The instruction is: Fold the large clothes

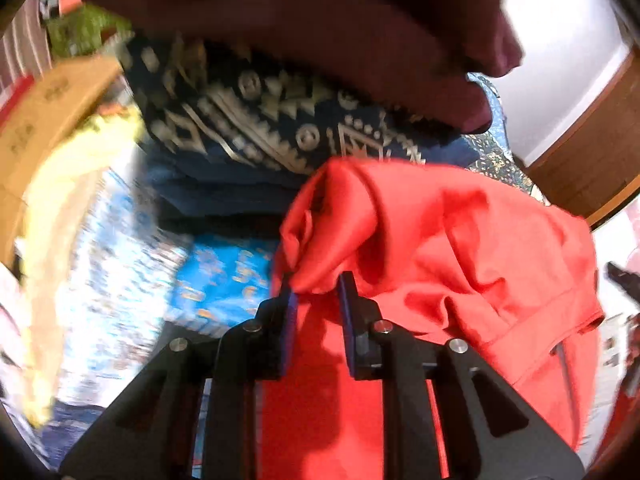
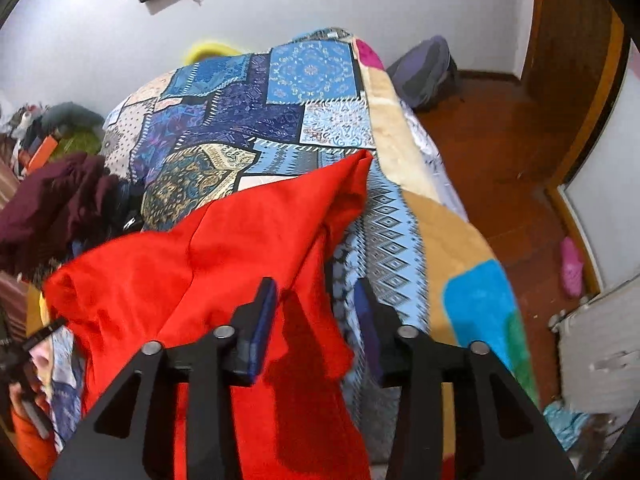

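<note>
The left gripper (image 1: 316, 286) is pinching a bunched fold of the red garment (image 1: 460, 248) between its narrowly parted jaws; the cloth is passing through the gap and spilling out ahead and to the right of them, crumpled. Beyond the left jaws a dark patterned cloth (image 1: 256, 120) is lying, with a maroon cloth (image 1: 320, 28) hanging above it; this view is blurred on its left side.

The right gripper (image 2: 316, 296) is standing released, its jaws well apart. The red garment (image 2: 208, 256) is lying under and against the left jaw only, draping down towards the camera, with one corner reaching ahead of the jaws; the right jaw is hanging clear over the patchwork bedspread (image 2: 256, 112). The garment is resting on the bed. A maroon heap (image 2: 60, 196) is sitting far left of the right jaws.
</note>
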The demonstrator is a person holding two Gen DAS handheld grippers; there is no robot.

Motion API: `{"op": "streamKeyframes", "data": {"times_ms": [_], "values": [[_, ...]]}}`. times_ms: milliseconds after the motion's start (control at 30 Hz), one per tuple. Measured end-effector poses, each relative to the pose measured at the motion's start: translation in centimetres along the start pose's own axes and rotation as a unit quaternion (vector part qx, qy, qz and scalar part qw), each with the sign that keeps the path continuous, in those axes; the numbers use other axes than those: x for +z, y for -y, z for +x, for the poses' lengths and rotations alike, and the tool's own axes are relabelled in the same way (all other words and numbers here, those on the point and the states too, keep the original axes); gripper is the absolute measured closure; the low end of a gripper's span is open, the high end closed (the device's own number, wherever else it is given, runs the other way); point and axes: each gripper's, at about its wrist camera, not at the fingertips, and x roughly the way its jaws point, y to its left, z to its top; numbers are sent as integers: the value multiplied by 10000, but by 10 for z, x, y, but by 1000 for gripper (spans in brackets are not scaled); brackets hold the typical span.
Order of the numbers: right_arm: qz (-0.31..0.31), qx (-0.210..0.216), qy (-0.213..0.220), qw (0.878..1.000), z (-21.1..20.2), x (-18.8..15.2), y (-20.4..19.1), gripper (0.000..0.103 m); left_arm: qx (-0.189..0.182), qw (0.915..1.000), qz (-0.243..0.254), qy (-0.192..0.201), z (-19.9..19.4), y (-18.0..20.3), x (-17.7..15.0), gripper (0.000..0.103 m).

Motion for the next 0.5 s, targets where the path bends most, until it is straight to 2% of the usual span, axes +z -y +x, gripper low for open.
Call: {"op": "streamKeyframes", "data": {"times_ms": [100, 167, 233, 267, 333, 400, 500], "values": [[-255, -211, 197, 9993, -22, -5, -5, 63, 297, 9990, 239, 228, -28, -1, -1, 85], [-410, -330, 313, 9981, -40, -9, -7, 63, 321, 9986, 244, 333, -50, -6, -1, 85], [-486, -372, 445, 9971, -59, -15, -6, 58, 359, 9981, 246, 427, -72, -15, -4, 85], [-497, -361, 505, 9968, -67, -19, -6, 52, 389, 9979, 260, 453, -79, -19, -5, 84], [-527, -330, 622, 9961, -81, -29, -6, 45, 428, 9975, 309, 467, -96, -26, -14, 79], [-579, -335, 679, 9954, -89, -38, -9, 43, 502, 9970, 387, 453, -112, -40, -26, 66], [-698, -380, 700, 9944, -101, -59, -11, 42, 605, 9956, 612, 383, -119, -51, -43, 64]]}}
